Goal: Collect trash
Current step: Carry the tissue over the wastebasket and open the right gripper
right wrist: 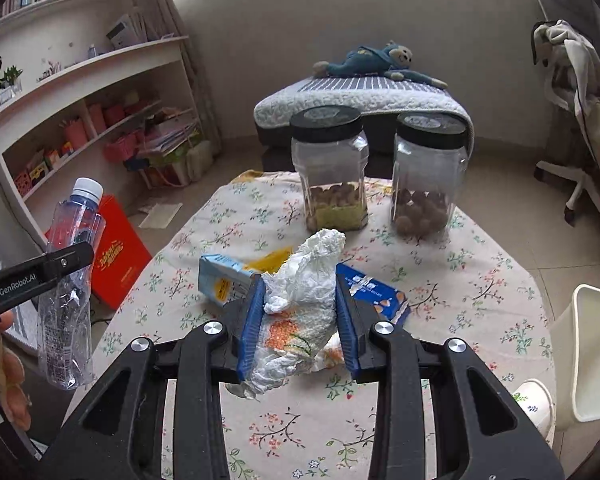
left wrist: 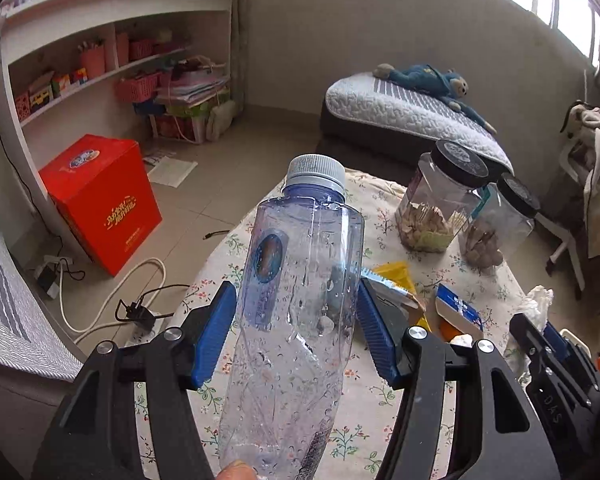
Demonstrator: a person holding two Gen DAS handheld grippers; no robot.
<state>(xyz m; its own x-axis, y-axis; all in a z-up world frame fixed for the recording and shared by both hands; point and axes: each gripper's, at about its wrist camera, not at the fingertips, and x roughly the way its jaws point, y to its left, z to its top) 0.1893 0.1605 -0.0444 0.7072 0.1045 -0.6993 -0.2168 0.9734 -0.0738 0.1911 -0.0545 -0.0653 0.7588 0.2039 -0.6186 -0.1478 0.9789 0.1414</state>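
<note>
My left gripper (left wrist: 296, 312) is shut on an empty clear plastic bottle (left wrist: 300, 280) with a grey cap, held above the table's left edge. The bottle also shows at the left of the right wrist view (right wrist: 70, 280). My right gripper (right wrist: 300, 304) is shut on a crumpled white paper towel (right wrist: 304, 292) above the floral tablecloth (right wrist: 460, 280). On the table lie a small light-blue carton (right wrist: 222, 280), a yellow wrapper (right wrist: 272, 260) and a blue snack packet (right wrist: 374, 292).
Two clear jars with black lids (right wrist: 332, 168) (right wrist: 428, 172) stand at the table's far side. A white bin (right wrist: 592, 356) and a paper cup (right wrist: 534, 400) sit at the right. A red box (left wrist: 100, 200) and cables (left wrist: 112, 300) lie on the floor at the left.
</note>
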